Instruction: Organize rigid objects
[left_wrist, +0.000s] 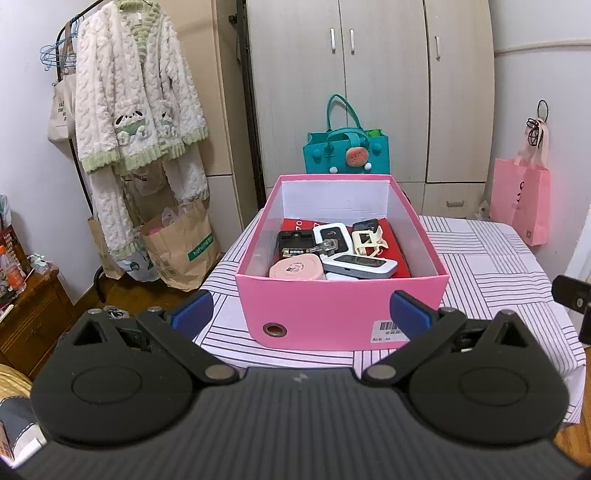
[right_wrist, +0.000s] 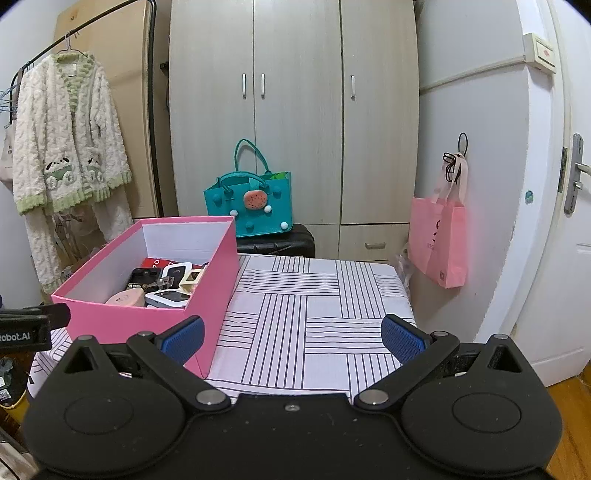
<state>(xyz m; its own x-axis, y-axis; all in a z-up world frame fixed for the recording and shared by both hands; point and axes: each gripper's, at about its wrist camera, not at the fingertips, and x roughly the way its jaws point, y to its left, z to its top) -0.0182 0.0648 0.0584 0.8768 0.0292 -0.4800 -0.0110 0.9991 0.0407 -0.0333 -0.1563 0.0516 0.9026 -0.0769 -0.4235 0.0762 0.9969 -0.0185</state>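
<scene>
A pink cardboard box (left_wrist: 340, 306) stands on the striped tablecloth (left_wrist: 491, 266), right in front of my left gripper (left_wrist: 301, 314). That gripper is open, its blue pads level with the box's near wall. Inside the box lie several rigid items: a round pink case (left_wrist: 295, 267), a white device with a dark screen (left_wrist: 360, 264), a black gadget (left_wrist: 293, 240), a cream clip (left_wrist: 364, 240) and a red flat box (left_wrist: 391, 236). In the right wrist view the pink box (right_wrist: 155, 314) sits at left. My right gripper (right_wrist: 293, 338) is open over bare tablecloth (right_wrist: 314, 314), empty.
A teal felt bag (right_wrist: 251, 201) stands on a black case behind the table, before a wardrobe (right_wrist: 295, 110). A pink bag (right_wrist: 439, 243) hangs on the right wall. A clothes rack with a fluffy robe (left_wrist: 136, 110) and paper bags stand left. The other gripper's edge (left_wrist: 574, 299) shows at far right.
</scene>
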